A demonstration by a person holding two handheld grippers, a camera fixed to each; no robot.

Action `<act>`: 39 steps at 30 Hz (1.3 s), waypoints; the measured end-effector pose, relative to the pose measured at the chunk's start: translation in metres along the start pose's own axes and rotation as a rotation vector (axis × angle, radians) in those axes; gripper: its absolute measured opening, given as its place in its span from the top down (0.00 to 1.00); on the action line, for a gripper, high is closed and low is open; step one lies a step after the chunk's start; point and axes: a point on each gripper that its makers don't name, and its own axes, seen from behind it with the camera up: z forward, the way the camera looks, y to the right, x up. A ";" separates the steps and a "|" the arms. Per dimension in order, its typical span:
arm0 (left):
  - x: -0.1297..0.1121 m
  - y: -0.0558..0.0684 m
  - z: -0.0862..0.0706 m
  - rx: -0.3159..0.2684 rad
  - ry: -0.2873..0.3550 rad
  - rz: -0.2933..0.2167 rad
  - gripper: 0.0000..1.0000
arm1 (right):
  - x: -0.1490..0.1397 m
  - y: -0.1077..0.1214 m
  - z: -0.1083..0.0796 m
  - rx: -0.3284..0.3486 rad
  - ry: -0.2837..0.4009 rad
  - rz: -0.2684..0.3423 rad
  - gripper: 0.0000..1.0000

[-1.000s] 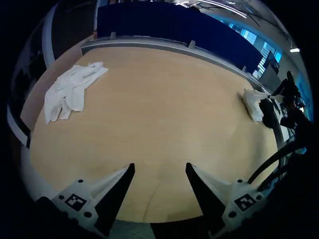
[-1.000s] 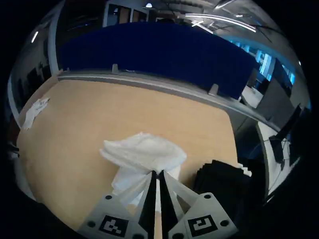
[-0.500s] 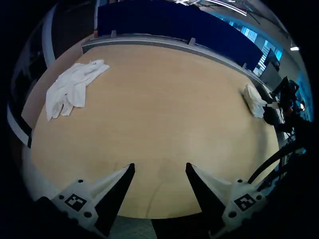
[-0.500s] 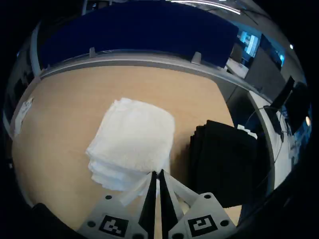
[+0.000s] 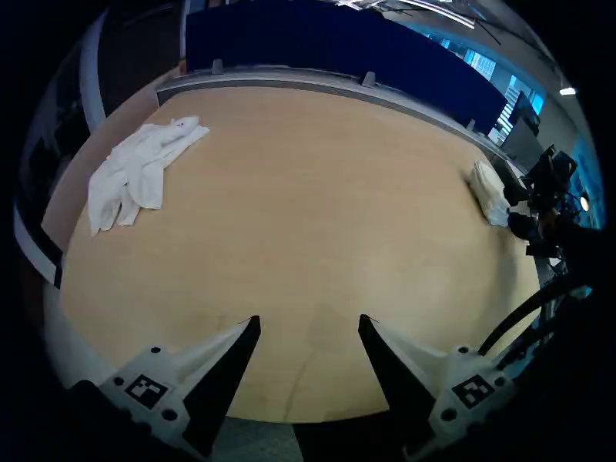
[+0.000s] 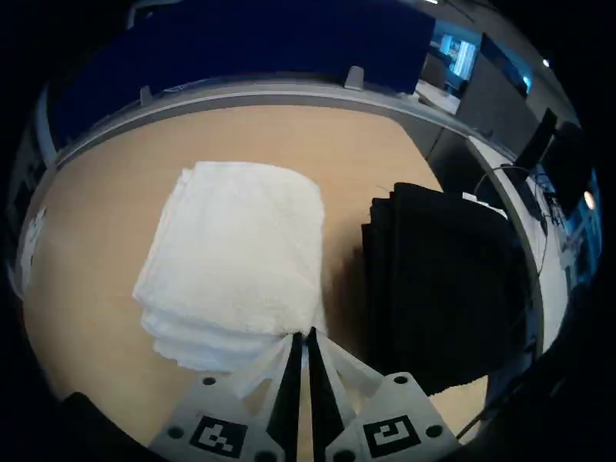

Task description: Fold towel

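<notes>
A folded white towel (image 6: 235,246) lies flat in a thick stack on the wooden table (image 6: 100,231). My right gripper (image 6: 305,339) is shut at the stack's near corner, with a flap of white cloth pinched between its fingers. In the left gripper view the same folded towel (image 5: 488,192) sits at the table's far right edge, with the other gripper and a hand (image 5: 548,212) beside it. A crumpled white towel (image 5: 138,165) lies at the far left of the table. My left gripper (image 5: 308,323) hangs open over the near table edge, holding nothing.
A stack of folded black towels (image 6: 443,285) sits right beside the white one. A blue partition (image 5: 339,46) and a grey rail (image 5: 308,77) run along the table's far side. Bare wood (image 5: 308,208) spreads across the table's middle. Monitors and cables stand beyond the right edge.
The white towel hung bunched from my right gripper; now it lies flat and folded beside the black stack, and the gripper has come lower over it. My left gripper has stayed put.
</notes>
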 end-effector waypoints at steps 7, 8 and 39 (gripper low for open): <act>0.002 0.000 -0.002 -0.005 0.003 0.000 0.05 | 0.002 0.003 -0.012 -0.019 0.049 -0.020 0.63; 0.002 0.000 -0.003 -0.005 0.004 0.002 0.05 | 0.002 0.003 -0.015 -0.020 0.058 -0.023 0.58; 0.038 0.002 0.010 -0.057 0.076 0.043 0.05 | 0.012 -0.187 -0.172 0.229 0.401 -0.087 0.00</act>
